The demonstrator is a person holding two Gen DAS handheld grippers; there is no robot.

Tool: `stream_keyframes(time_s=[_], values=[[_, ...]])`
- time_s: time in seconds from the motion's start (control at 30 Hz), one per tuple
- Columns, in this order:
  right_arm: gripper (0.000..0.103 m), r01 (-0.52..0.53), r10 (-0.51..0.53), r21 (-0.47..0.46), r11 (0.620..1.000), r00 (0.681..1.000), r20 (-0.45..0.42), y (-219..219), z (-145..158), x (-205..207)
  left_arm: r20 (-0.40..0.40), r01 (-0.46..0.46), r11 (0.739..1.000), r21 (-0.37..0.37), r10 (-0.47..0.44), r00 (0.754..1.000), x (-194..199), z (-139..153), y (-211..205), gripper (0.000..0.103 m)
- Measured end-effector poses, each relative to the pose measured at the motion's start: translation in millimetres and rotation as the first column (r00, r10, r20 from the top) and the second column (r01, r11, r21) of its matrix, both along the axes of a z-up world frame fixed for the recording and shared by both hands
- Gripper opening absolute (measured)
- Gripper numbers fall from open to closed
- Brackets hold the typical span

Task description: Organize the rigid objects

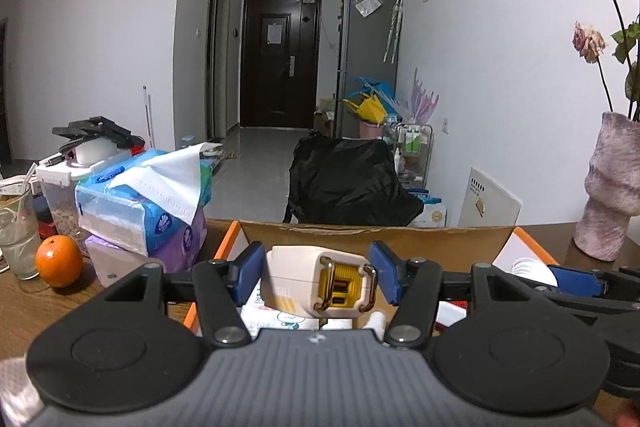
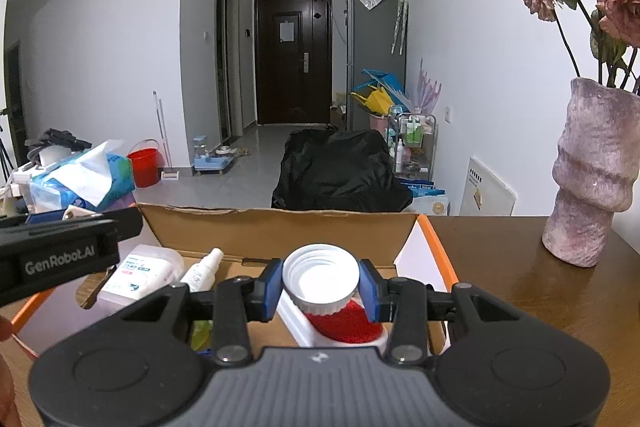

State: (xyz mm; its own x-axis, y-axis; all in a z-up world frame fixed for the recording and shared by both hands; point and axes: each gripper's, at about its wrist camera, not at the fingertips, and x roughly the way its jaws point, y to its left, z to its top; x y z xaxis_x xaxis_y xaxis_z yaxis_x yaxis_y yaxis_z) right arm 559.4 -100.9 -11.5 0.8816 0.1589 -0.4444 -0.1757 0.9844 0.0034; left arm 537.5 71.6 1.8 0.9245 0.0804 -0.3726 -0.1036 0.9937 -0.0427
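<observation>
My left gripper is shut on a cream charger block with a yellow end, held over the open cardboard box. My right gripper is shut on a white-capped bottle with red contents, also over the box. Inside the box lie a white wipes pack and a small white spray bottle. The left gripper's body shows at the left of the right wrist view; the right gripper shows at the right of the left wrist view.
The box sits on a brown wooden table. A pink vase with dried roses stands at the right. Tissue packs, an orange, a glass and a food container crowd the left. A black-covered chair stands behind.
</observation>
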Motion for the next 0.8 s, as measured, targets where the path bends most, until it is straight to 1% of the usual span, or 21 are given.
stream_keyframes(time_s=[0.07,0.1,0.13,0.17,0.2,0.23,0.27,0.3,0.33,0.37,0.4,0.57,0.8], values=[[0.039,0.0,0.0,-0.008,1.0,1.0,-0.007,0.0,-0.6,1.1,-0.011,0.0,1.0,0.004,0.0,1.0,0.7,-1.3,0.8,0.061],[0.04,0.002,-0.002,-0.011,1.0,1.0,-0.009,-0.6,-0.9,1.1,-0.004,-0.005,1.0,0.012,0.005,1.0,-0.2,-1.4,1.0,0.064],[0.044,0.007,-0.007,-0.011,1.0,1.0,-0.007,-1.6,0.2,2.2,0.003,-0.011,1.0,0.024,0.011,1.0,-1.6,-0.5,1.3,0.068],[0.056,0.011,-0.011,-0.009,1.0,1.0,-0.007,-2.3,1.2,2.2,0.013,-0.022,0.999,0.032,0.022,1.0,-3.2,0.9,2.5,0.077],[0.064,0.017,-0.017,-0.006,1.0,1.0,-0.006,-3.7,1.7,1.9,0.023,-0.033,0.999,0.035,0.033,0.999,-5.1,2.4,3.6,0.089],[0.079,0.025,-0.025,-0.005,1.0,1.0,-0.002,-4.4,2.4,1.4,0.035,-0.047,0.998,0.033,0.045,0.998,-7.2,4.0,5.7,0.094],[0.088,0.031,-0.031,-0.004,1.0,1.0,0.003,-5.0,2.5,-0.2,0.046,-0.056,0.998,0.03,0.055,0.997,-9.4,5.8,7.8,0.1],[0.089,0.036,-0.036,-0.002,0.999,0.999,0.011,-5.9,3.2,-1.7,0.054,-0.061,0.998,0.027,0.059,0.997,-10.7,7.7,10.0,0.103],[0.092,0.041,-0.041,0.002,0.999,0.999,0.015,-6.9,4.2,-2.9,0.058,-0.064,0.998,0.023,0.063,0.996,-12.1,9.3,12.0,0.103],[0.099,0.044,-0.044,0.006,0.999,0.999,0.016,-7.9,4.9,-3.0,0.06,-0.067,0.998,0.018,0.066,0.996,-13.0,11.0,13.2,0.103],[0.103,0.048,-0.048,0.013,0.999,0.999,0.018,-8.9,5.8,-3.7,0.058,-0.071,0.997,0.011,0.071,0.996,-13.2,12.2,15.3,0.103],[0.103,0.052,-0.052,0.014,0.999,0.998,0.034,-10.6,9.3,-7.1,0.036,-0.083,0.996,-0.023,0.084,0.996,-12.6,13.8,20.7,0.103],[0.103,0.044,-0.045,0.011,0.999,0.998,0.045,-14.0,14.2,-14.4,0.054,-0.061,0.998,-0.001,0.06,0.997,-22.7,19.2,16.0,0.103]])
